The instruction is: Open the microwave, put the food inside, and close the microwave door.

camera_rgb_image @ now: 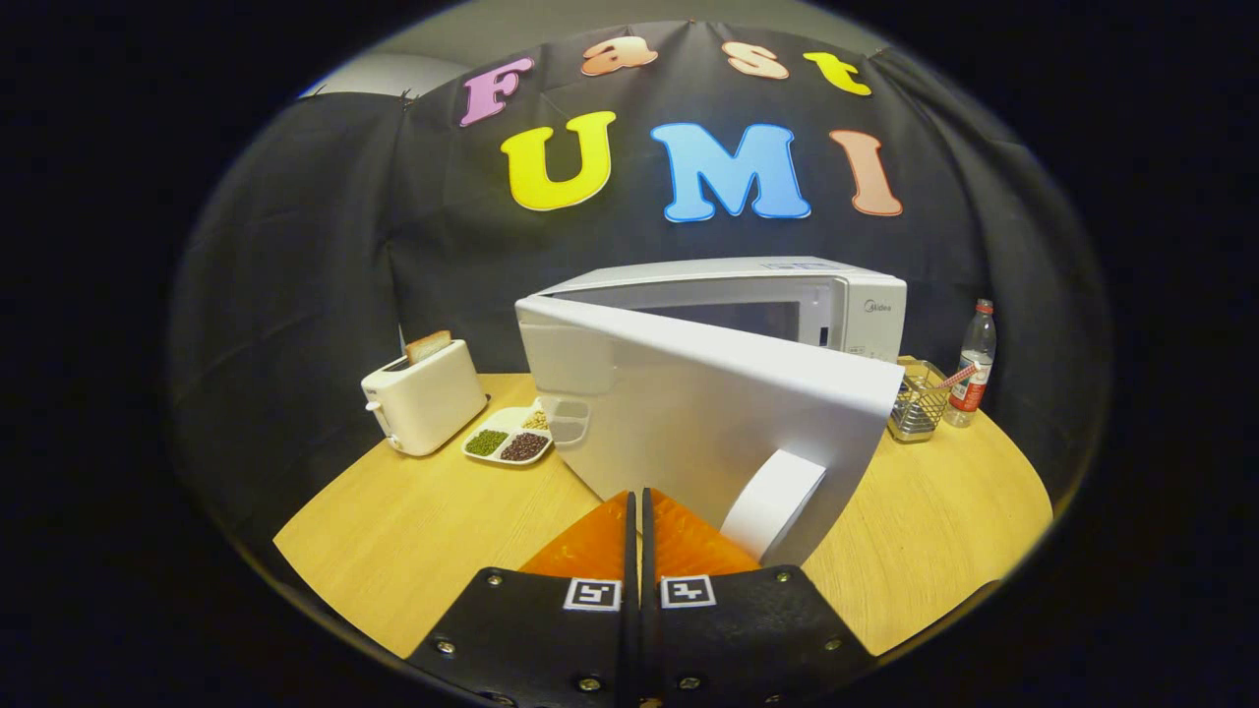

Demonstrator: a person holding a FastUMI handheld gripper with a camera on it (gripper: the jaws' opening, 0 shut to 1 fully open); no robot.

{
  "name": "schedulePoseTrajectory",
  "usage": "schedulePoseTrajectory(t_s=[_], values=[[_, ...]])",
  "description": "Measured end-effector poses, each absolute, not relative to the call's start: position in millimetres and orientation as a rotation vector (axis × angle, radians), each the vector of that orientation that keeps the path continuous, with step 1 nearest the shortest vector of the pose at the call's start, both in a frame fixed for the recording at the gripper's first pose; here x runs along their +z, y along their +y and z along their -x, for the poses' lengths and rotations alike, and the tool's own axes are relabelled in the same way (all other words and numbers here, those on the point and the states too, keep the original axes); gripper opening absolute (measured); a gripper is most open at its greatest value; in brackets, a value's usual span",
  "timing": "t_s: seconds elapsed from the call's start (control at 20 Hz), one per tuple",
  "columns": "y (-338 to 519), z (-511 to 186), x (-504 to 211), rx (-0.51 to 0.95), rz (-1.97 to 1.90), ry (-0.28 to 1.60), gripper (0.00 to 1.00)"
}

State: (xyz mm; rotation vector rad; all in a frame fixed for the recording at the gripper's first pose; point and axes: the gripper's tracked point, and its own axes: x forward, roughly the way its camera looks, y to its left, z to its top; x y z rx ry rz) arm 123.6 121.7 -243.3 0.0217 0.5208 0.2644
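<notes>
My gripper [636, 506] is sitting with its two fingers pressed together, nothing between them, tips right up against the outer face of the microwave door [689, 413]. The door is hanging part open, swung out toward me, its free edge pointing right; the door handle [774, 503] is showing just right of my fingertips, near that free edge. Behind the door the microwave [787, 295] body is standing on the round wooden table [413, 531], cavity opening partly visible over the door's top edge; I can't tell what's inside. Left of the door, a divided dish of food [507, 438] is lying on the table, green beans, dark beans and pale grains in separate compartments, its right end tucked behind the door's edge. Further left, just beside the dish, a white toaster [423, 396] is holding a slice of bread [428, 345] upright in its slot. Right of the microwave, a wire basket [915, 401] is standing with a plastic bottle [974, 364] just beyond it.
</notes>
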Motion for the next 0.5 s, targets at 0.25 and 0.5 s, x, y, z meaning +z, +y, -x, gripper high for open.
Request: schedulePoseTrajectory(t_s=[0.25, 0.5], values=[[103, -149, -243, 0.225, -0.026, 0.509, 0.01], [84, -180, -241, 0.181, -0.031, 0.495, 0.01]])
